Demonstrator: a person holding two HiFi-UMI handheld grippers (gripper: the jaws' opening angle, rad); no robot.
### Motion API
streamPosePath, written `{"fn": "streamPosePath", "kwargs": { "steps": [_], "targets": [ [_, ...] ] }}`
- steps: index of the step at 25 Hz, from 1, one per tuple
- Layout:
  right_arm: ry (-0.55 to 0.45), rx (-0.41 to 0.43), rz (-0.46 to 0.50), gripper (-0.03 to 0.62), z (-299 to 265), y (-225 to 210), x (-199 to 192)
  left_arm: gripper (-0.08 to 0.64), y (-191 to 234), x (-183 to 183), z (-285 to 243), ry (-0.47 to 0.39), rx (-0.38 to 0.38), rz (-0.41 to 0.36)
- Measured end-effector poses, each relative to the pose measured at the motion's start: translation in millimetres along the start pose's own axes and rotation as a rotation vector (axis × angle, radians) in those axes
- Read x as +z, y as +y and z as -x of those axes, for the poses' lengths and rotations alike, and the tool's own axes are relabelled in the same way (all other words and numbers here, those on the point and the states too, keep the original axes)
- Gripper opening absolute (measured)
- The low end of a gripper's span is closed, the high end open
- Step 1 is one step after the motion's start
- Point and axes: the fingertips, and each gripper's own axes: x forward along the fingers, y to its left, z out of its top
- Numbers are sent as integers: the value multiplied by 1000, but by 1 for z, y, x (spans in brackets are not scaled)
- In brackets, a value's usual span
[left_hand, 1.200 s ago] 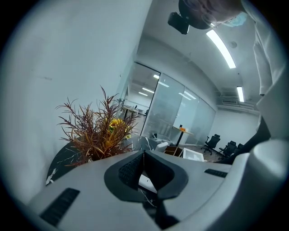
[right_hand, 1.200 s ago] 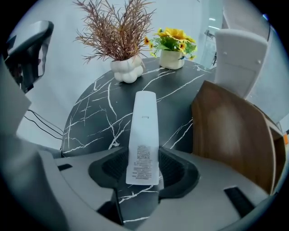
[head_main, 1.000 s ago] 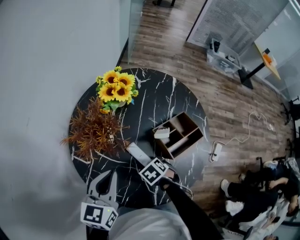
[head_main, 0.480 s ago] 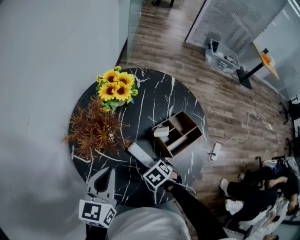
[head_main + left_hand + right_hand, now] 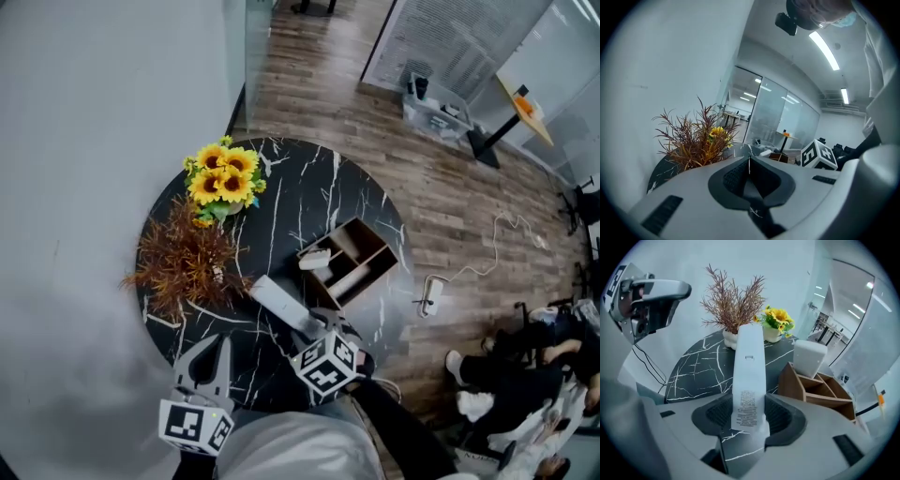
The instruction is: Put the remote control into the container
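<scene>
The right gripper [image 5: 317, 330] is clamped on the remote control [image 5: 278, 302], which slants toward 10 o'clock near the table's [image 5: 309, 183] 6 o'clock edge. The container [image 5: 377, 247] sits at 3 o'clock, close to the rim, with a white box [image 5: 315, 260] at its 9 o'clock corner. The left gripper [image 5: 217, 352], jaws pressed together and empty, hovers at the 7 o'clock rim. Open marble spans 12 to 2 o'clock.

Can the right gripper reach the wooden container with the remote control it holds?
Probably yes. The right gripper grips the remote control, and the wooden container stands nearby with nothing between them. A white box occupies one compartment; another looks free.
</scene>
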Motion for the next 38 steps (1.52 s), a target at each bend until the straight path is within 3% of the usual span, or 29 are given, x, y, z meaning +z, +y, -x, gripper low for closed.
{"fn": "streamPosePath", "kwargs": {
  "steps": [5,11,21,29,38],
  "targets": [
    [-102,-73,-19,213,27,-16,8,11,-14,4,-3,-4,-23,-15],
    [-204,-173,-112,213,54,-42,12,11,-28,14,-3,-10,-52,-52],
    [-338,-334,-193,213,92,-101,17,11,-46,28,-2,-31,-49,-78],
    [-287,-385,-206,213,106,-148,-1,11,-53,33,-5,-41,-39,-77],
    [-102,-346,-199,213,101,-181,-40,11,-54,33,-10,-49,-31,-63]
  ]
}}
